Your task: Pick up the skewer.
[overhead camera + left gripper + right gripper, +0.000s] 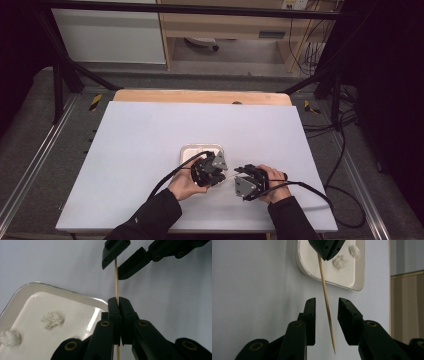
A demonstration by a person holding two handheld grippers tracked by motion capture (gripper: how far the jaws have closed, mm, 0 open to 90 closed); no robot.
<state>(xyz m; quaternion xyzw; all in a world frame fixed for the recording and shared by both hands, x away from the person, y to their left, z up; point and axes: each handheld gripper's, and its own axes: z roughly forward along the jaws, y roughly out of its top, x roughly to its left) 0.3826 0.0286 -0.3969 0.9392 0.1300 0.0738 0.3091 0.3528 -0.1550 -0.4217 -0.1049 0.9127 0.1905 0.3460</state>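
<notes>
You have a white tray (187, 150) lying flat on the white sheet (135, 145) that covers your table, near its front edge. Two white lumps (52, 319) sit apart in the tray. Past the sheet, a strip of bare wood (200, 96) marks the table's far edge. Beyond that you see a wooden cabinet (225, 25), with loose cables (310, 50) hanging to its right.
</notes>
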